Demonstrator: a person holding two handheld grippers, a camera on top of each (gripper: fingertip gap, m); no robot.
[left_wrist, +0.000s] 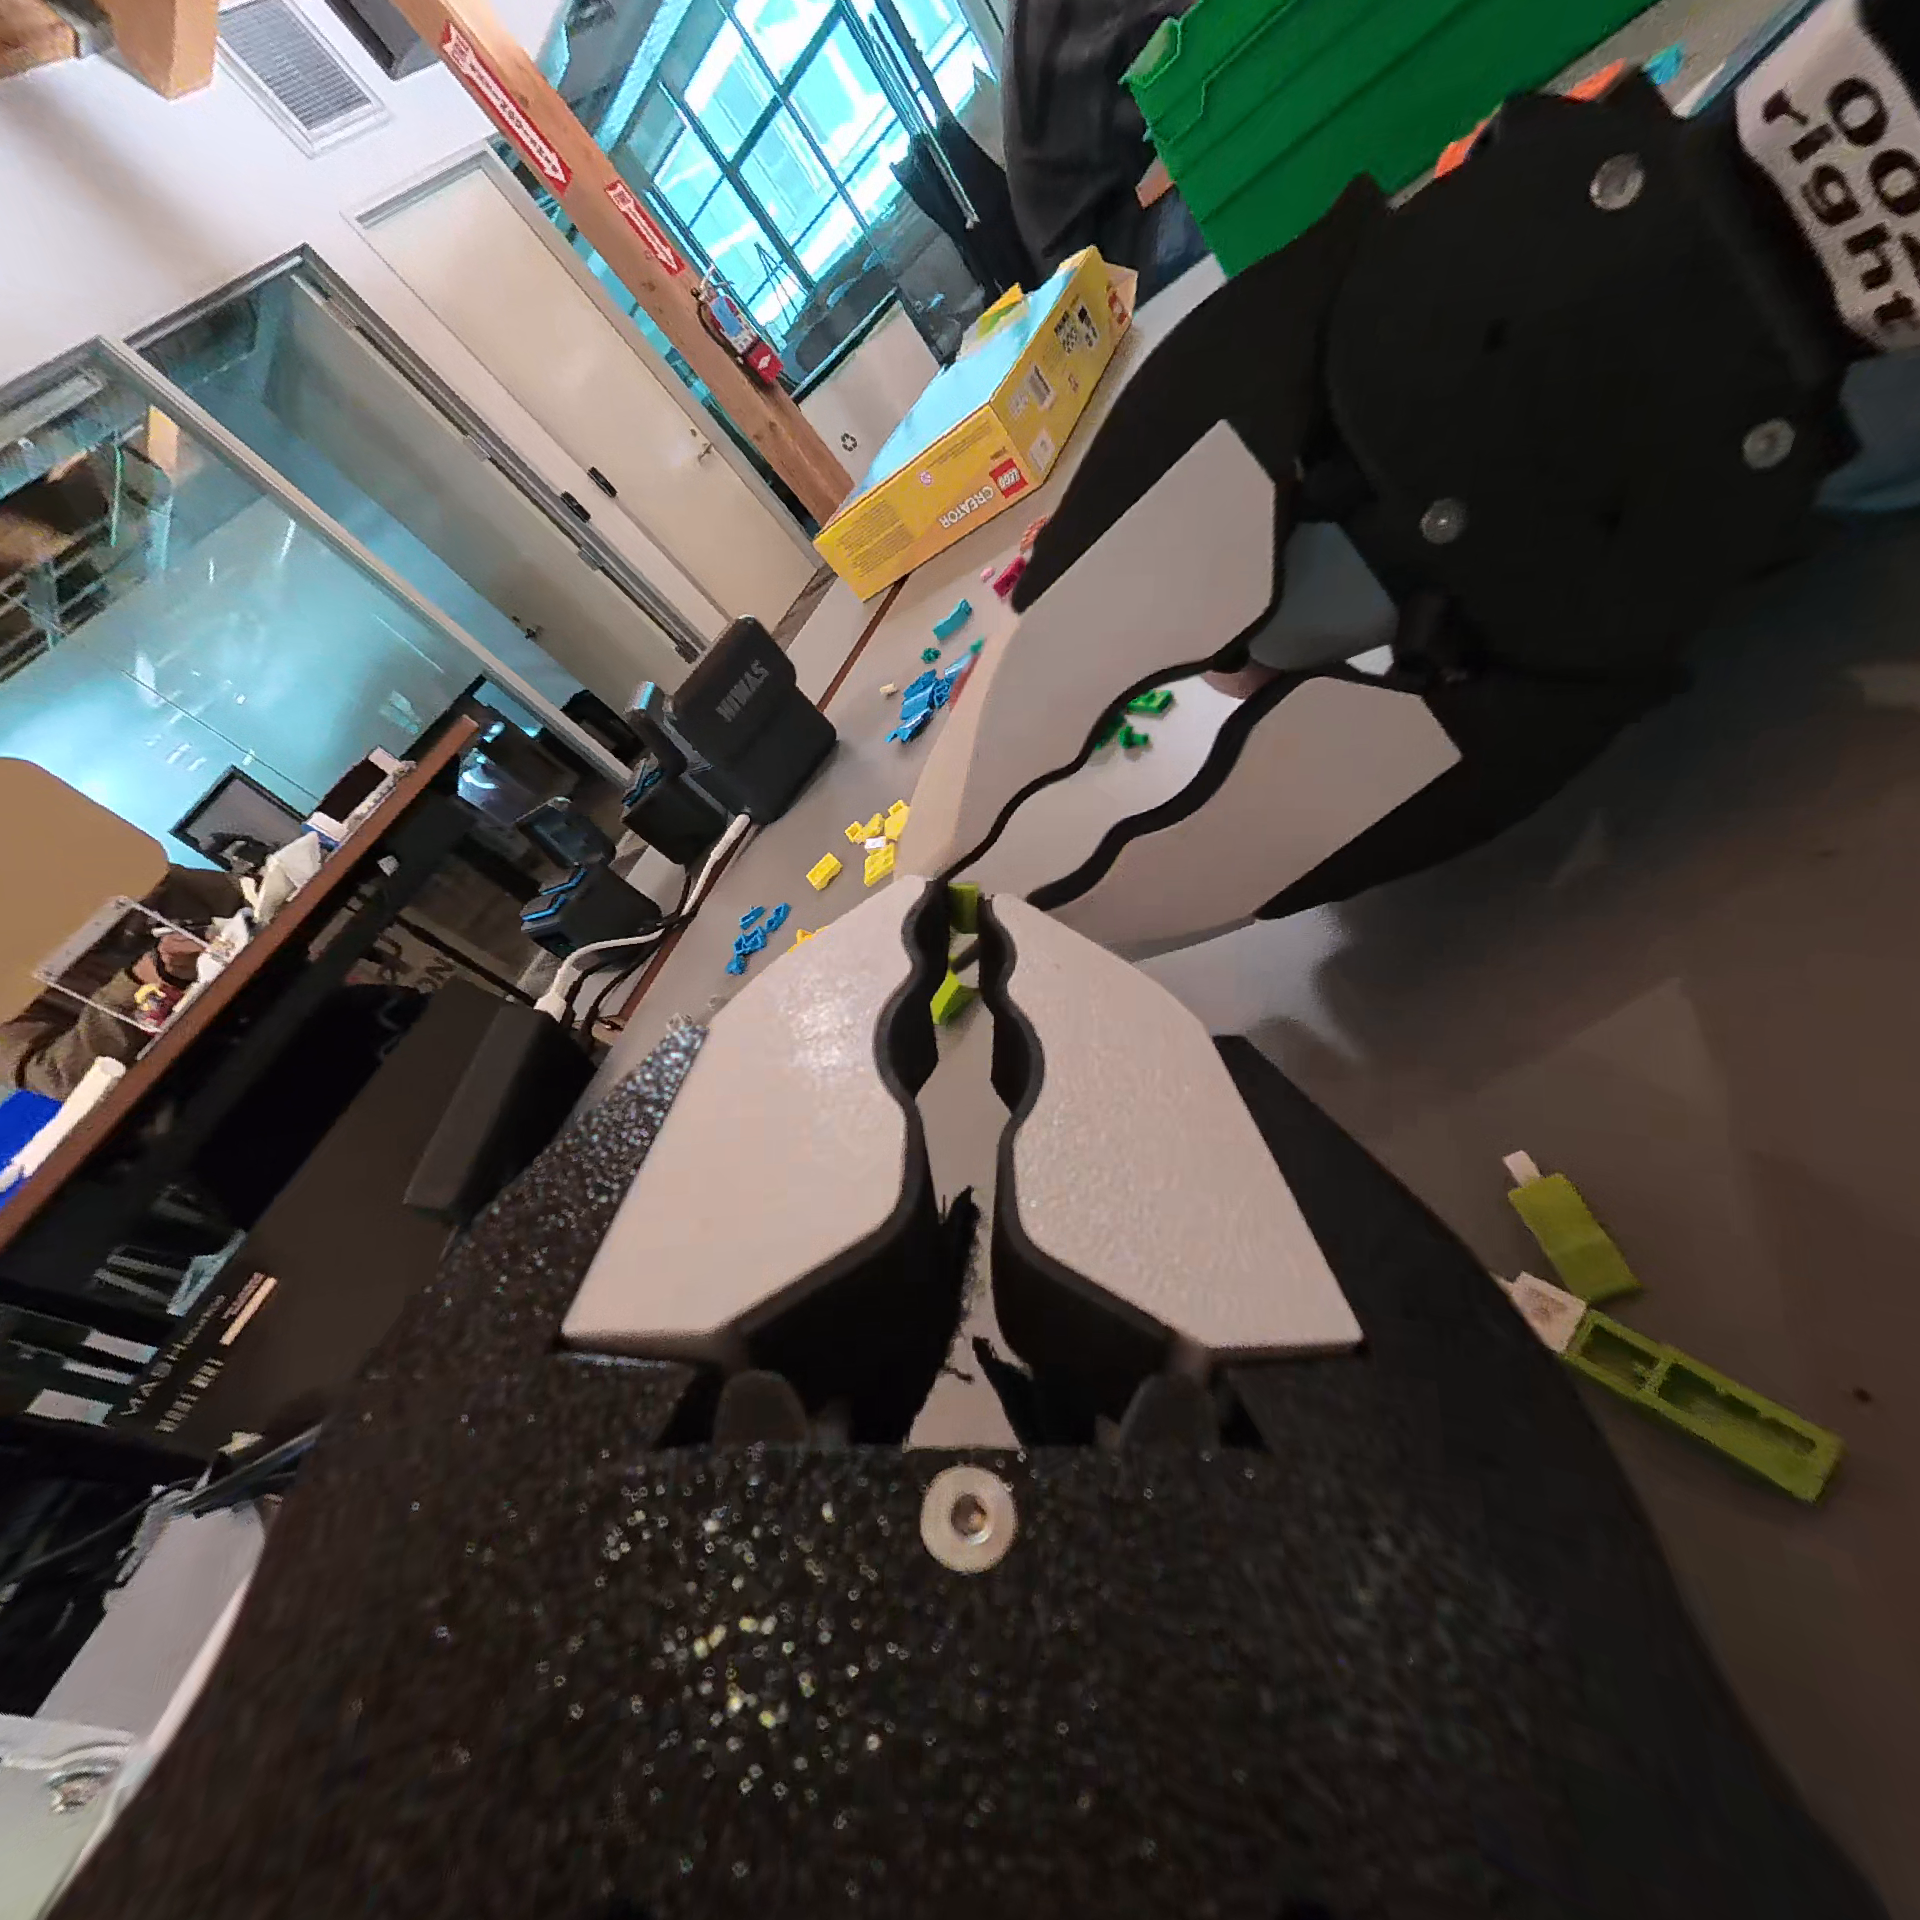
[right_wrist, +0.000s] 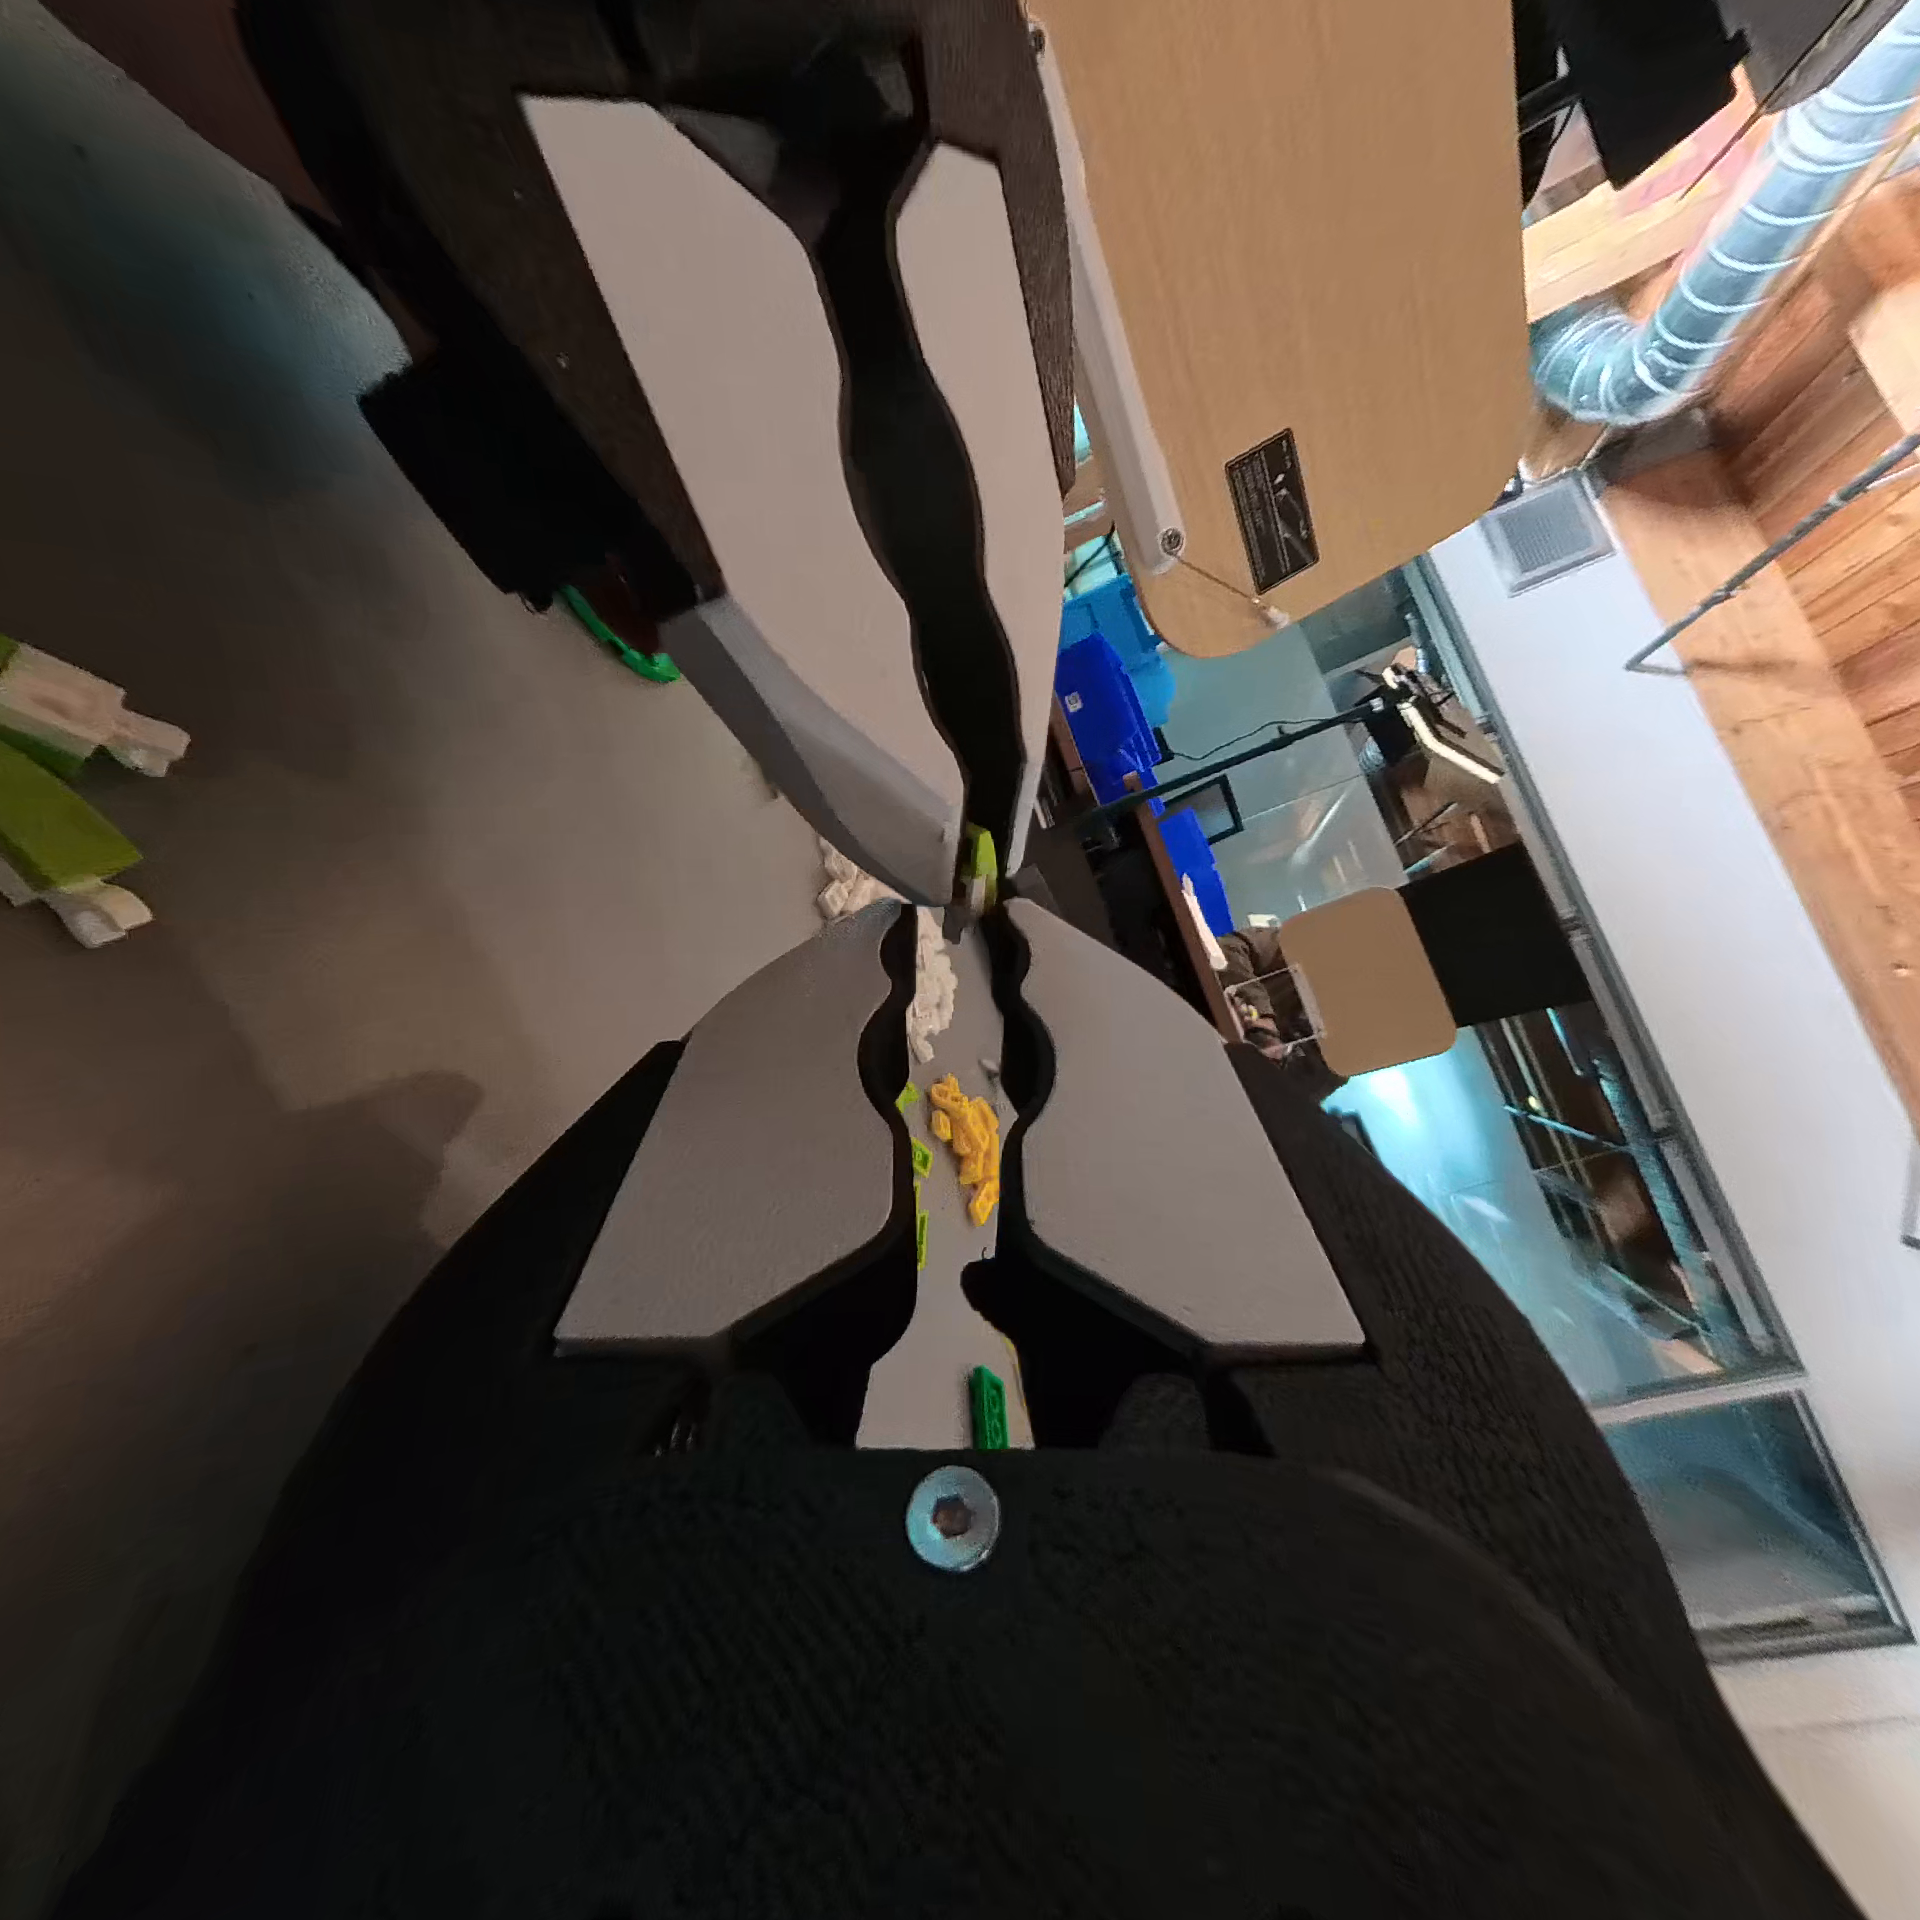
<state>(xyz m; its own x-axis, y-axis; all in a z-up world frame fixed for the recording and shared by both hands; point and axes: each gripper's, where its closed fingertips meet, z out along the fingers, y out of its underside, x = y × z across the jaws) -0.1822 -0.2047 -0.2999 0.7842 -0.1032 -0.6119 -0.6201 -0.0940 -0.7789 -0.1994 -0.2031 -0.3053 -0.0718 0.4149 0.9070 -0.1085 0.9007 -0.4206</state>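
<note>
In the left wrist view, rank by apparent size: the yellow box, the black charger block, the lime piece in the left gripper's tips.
1. Yellow box.
2. Black charger block.
3. Lime piece, partly hidden between the left gripper's fingers.
The lime piece is nearest the camera yet looks smallest.

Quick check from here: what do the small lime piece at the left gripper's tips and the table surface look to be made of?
Lime piece, pinched at the left gripper: looks like hard moulded plastic, evenly coloured with crisp edges, like the loose bricks around it; probably semi-gloss.
Table: smooth grey top, likely laminate or coated board; it shows soft reflections and shadows, so a satin finish. The core material cannot be told.
</note>
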